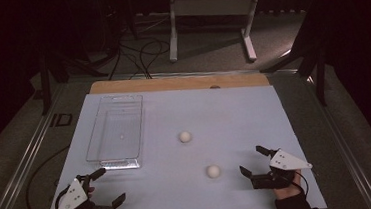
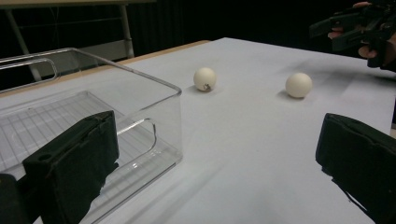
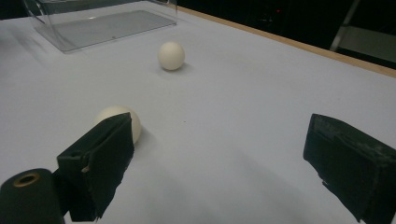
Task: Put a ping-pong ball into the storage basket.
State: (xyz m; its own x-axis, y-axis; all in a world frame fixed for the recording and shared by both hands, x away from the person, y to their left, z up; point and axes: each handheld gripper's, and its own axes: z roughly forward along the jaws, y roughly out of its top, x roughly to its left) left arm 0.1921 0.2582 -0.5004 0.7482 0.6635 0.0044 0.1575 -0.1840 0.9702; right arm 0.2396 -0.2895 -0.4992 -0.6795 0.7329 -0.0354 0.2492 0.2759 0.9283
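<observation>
Two white balls lie on the pale table: one ball (image 1: 185,136) (image 2: 205,79) (image 3: 171,55) near the middle, the other ball (image 1: 213,171) (image 2: 298,85) (image 3: 126,116) nearer the front. A clear plastic bin (image 1: 116,132) (image 2: 154,91) (image 3: 93,28) stands at the left. My left gripper (image 1: 108,187) (image 2: 219,168) rests at the front left corner, just in front of the bin, jaws wide apart with nothing between them. My right gripper (image 1: 252,160) (image 3: 219,163) sits at the front right, open, a short way right of the nearer ball, which its left jaw partly covers in its own view.
The table's wooden far edge (image 1: 179,82) runs behind the white sheet. Beyond it on the floor stand a white frame (image 1: 209,17) and loose cables (image 1: 139,53). The right gripper (image 2: 359,25) appears far off in the left gripper view.
</observation>
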